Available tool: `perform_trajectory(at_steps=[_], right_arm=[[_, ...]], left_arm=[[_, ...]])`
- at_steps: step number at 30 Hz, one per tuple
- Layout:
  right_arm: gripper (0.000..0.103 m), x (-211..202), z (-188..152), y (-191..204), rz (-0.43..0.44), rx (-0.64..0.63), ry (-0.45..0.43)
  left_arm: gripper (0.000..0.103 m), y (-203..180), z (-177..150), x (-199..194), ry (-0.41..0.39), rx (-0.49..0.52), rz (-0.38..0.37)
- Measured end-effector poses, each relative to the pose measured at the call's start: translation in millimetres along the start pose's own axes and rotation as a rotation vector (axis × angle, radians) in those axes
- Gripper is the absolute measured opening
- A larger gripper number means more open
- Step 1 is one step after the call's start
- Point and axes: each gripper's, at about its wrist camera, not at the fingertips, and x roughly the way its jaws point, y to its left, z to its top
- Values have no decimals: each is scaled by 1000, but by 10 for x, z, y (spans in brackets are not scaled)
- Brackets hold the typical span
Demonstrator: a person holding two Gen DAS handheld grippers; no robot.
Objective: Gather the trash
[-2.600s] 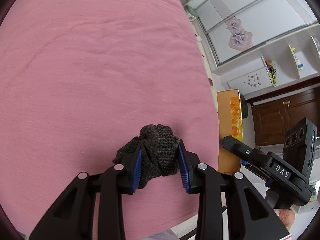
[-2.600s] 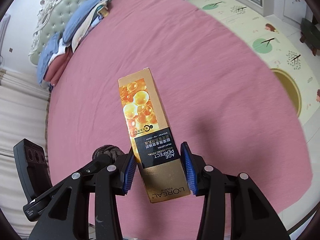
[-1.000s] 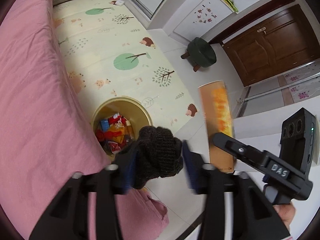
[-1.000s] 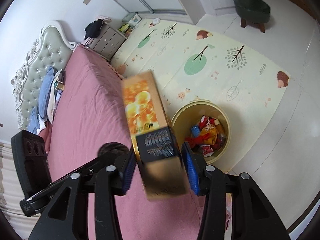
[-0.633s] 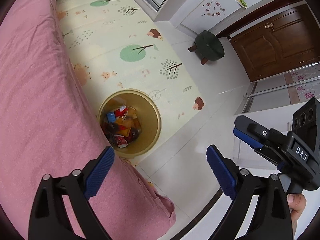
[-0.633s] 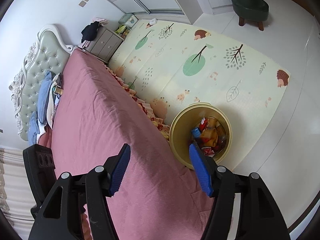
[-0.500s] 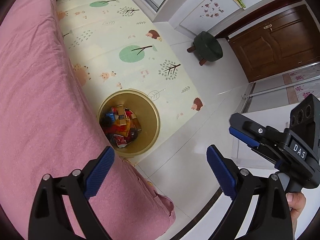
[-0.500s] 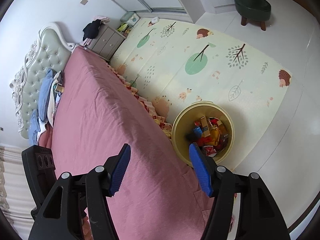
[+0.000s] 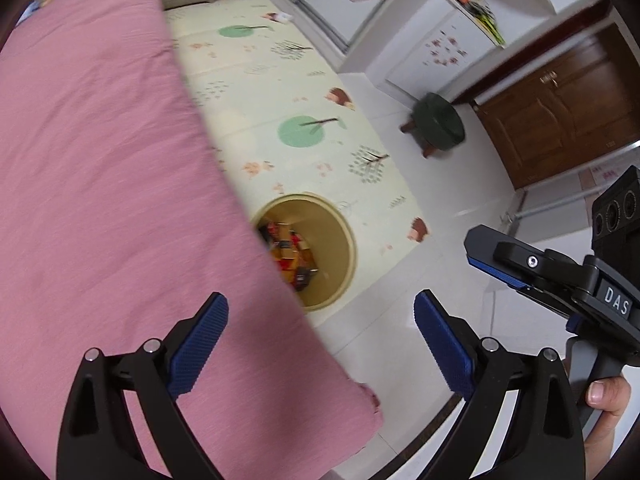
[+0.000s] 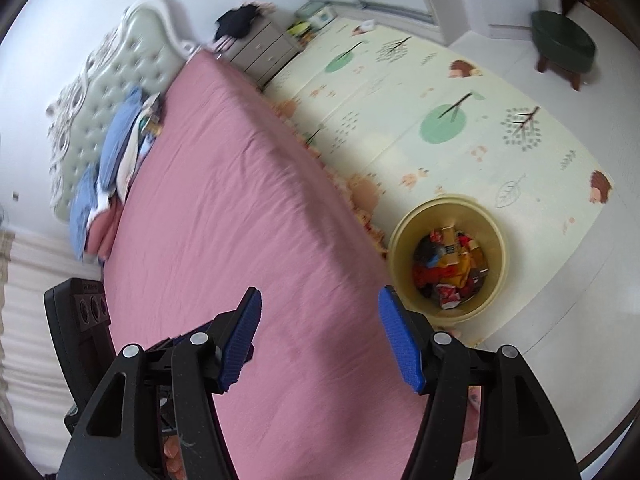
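A round yellow trash bin stands on the floor against the bed's side, with several colourful wrappers and boxes inside. My left gripper is open and holds nothing; it hangs over the corner of the pink bed, and the bed edge hides part of the bin. My right gripper is open and bare too, above the bed edge, left of the bin. In the left wrist view the right gripper shows at the right, with a hand on its grip. The left gripper's body shows at the lower left of the right wrist view.
The pink bed fills the left, with folded clothes by a padded headboard. A cream play mat covers the floor. A green stool stands near a brown door. A drawer unit sits at the bed's head.
Both grippers opened and let go: the dark knitted item and the orange box are gone from the jaws. Since then both views have swung back over the bed, and the bin has slid right.
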Motion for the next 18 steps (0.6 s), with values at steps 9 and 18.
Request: perform_trajectory(at_steps=[9,18], right_arm=[[60,450,-541,705,37,-108,132],[64,605,-1122,1403,42,-235,211]], left_arm=[[94,796,-584,-417,-16,-101,85],[95,1382,-1235,-944,-53,-224,147]])
